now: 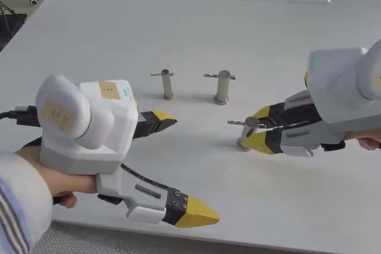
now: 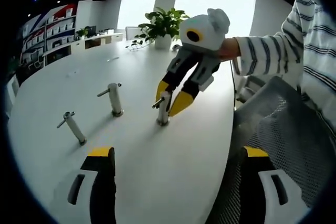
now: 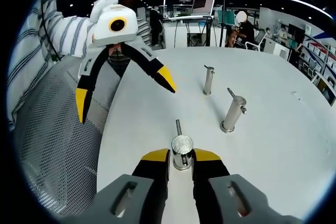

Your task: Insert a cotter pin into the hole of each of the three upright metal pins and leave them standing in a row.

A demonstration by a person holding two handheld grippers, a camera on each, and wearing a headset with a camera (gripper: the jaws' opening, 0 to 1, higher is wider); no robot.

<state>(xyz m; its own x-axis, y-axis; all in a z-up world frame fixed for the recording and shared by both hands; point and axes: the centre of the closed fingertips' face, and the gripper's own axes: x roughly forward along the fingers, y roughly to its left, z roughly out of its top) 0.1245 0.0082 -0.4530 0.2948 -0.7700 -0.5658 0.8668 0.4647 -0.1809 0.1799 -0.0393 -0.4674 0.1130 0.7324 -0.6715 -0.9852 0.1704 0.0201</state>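
Yellow-tipped right gripper (image 1: 257, 129) clamps the nearest metal pin (image 3: 182, 145), likely steadying it while its cotter pin (image 1: 238, 123) sits through; left gripper (image 1: 189, 166) hangs wide open, clear.

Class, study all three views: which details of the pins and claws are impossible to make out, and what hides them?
- Head view: the near pin, shaft mostly covered by the right claw tips.
- Right gripper view: that pin's hole, seen from above and flanked by the jaws.
- Every view: legs of the cotter pins, too small to tell whether spread.
- Head view: the right claw's rear, cut off by the right edge.
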